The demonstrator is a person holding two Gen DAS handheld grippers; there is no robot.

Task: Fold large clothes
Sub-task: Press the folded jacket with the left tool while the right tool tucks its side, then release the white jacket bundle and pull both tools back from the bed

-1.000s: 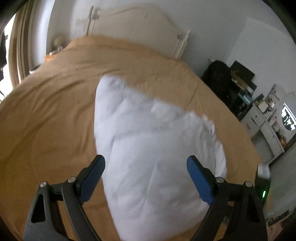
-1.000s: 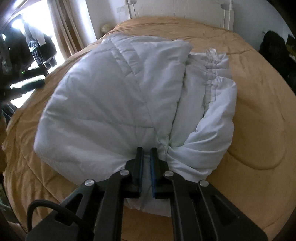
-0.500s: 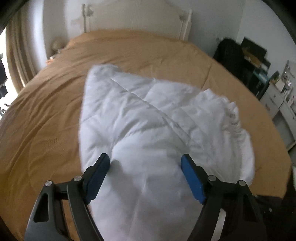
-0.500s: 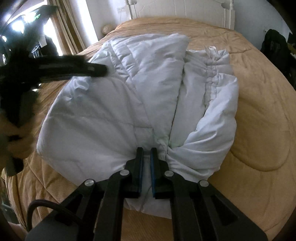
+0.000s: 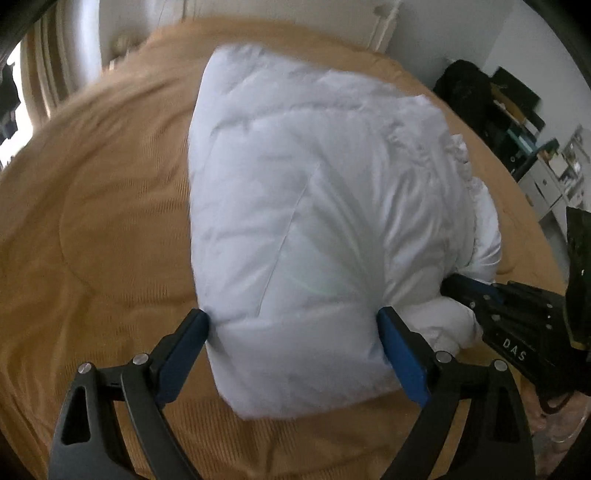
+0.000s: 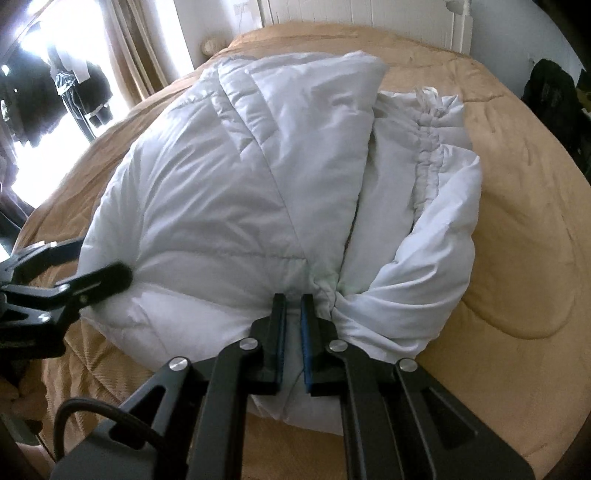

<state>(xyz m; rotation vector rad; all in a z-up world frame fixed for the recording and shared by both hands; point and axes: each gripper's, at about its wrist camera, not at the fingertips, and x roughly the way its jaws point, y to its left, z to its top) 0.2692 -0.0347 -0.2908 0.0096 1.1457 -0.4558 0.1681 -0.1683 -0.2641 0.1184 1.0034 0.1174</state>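
A white padded jacket (image 5: 314, 203) lies folded in a thick bundle on the tan bedcover (image 5: 92, 221). My left gripper (image 5: 293, 321) straddles the bundle's near left part, with a blue pad on each side. Its jaws are opening and stand wide, and the padding fills the gap between them. In the right wrist view the jacket (image 6: 240, 192) shows a folded top layer and a gathered zip edge on the right. My right gripper (image 6: 293, 306) is shut on a pinch of the jacket's near edge. The left gripper (image 6: 99, 262) shows at the bundle's left side, and the right gripper (image 5: 454, 284) reaches in from the right.
The bed's white headboard (image 6: 369, 18) stands at the far end. A black bag (image 5: 465, 96) and white drawers (image 5: 554, 177) stand beside the bed on the right. Curtains and a bright window with dark hanging clothes (image 6: 74, 85) are on the left.
My left gripper has dropped down to the jacket's near edge, and its jaws now straddle the bundle. The right gripper keeps its hold in the same place.
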